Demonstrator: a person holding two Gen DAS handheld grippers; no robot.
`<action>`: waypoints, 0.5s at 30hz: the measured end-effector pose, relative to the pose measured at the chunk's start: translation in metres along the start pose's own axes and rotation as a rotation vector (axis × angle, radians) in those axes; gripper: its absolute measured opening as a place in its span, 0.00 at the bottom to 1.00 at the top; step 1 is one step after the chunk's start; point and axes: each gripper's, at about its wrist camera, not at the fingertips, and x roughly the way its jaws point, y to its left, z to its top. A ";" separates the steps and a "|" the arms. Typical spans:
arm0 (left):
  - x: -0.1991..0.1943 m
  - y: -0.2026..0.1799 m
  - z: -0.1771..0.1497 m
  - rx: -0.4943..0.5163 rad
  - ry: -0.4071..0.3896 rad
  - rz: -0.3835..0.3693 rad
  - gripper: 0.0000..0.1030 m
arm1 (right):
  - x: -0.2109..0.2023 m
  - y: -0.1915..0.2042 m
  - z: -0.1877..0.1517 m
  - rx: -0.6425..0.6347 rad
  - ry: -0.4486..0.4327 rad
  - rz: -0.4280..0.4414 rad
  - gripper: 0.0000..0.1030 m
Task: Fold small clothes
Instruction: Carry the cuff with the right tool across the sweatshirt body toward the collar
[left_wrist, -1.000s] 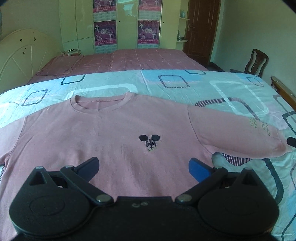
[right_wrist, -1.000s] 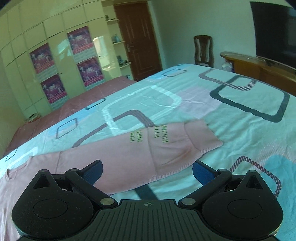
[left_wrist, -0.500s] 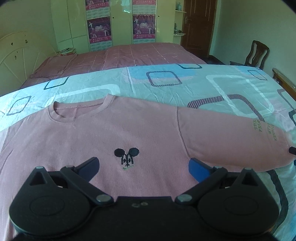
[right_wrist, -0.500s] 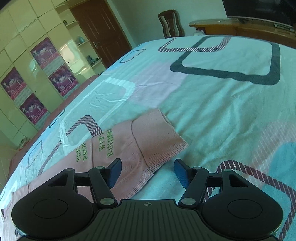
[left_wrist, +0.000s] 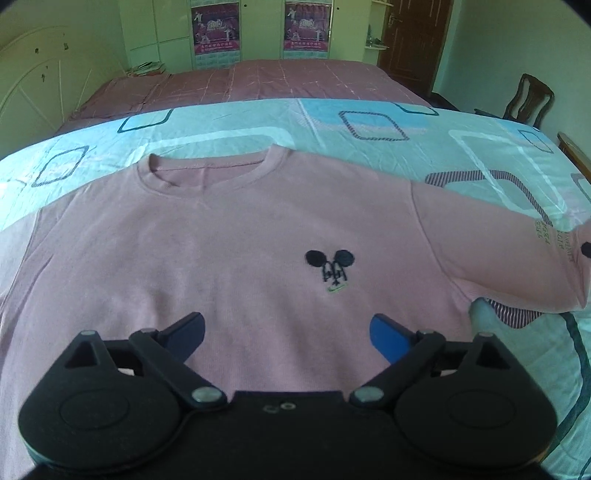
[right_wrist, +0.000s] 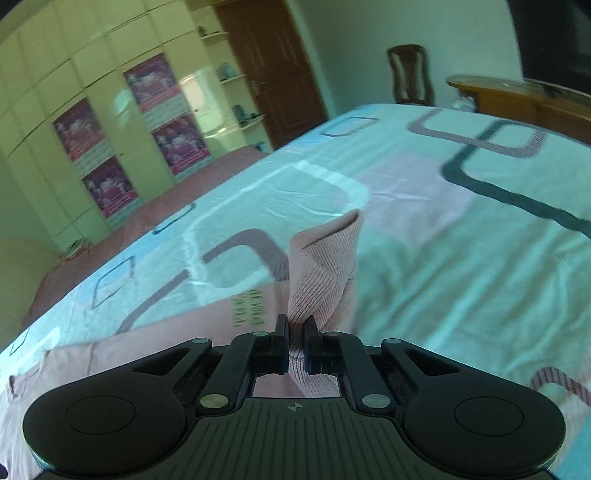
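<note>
A pink sweatshirt (left_wrist: 221, 240) with a small black mouse emblem (left_wrist: 330, 267) lies flat, front up, on the bed. My left gripper (left_wrist: 288, 328) hovers over its lower front. Its blue pads stand wide and are closing, with only flat cloth below them. The right sleeve (left_wrist: 498, 251) stretches out to the right. In the right wrist view my right gripper (right_wrist: 295, 332) is closing tight on the ribbed sleeve cuff (right_wrist: 325, 258), which stands up bunched between the pads. Green lettering (right_wrist: 249, 308) shows on the sleeve just behind the cuff.
The shirt rests on a light blue patterned bedsheet (left_wrist: 369, 125). A second bed with a maroon cover (left_wrist: 258, 81) lies beyond it. A wardrobe with posters (right_wrist: 110, 110), a brown door (right_wrist: 266, 62), a wooden chair (left_wrist: 532, 96) and a wooden cabinet (right_wrist: 517, 96) line the room.
The right gripper's jaws went from wide open to pinched on the sleeve cuff, and the cuff now stands up off the sheet. The left gripper shifted sideways over the shirt front.
</note>
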 end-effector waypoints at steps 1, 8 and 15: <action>0.000 0.010 -0.002 -0.008 0.008 0.005 0.90 | 0.000 0.019 -0.002 -0.042 0.006 0.028 0.06; -0.006 0.075 -0.019 -0.040 0.003 0.019 0.91 | 0.016 0.159 -0.048 -0.280 0.083 0.184 0.06; -0.019 0.133 -0.026 -0.128 -0.033 -0.037 0.90 | 0.045 0.259 -0.111 -0.440 0.191 0.271 0.06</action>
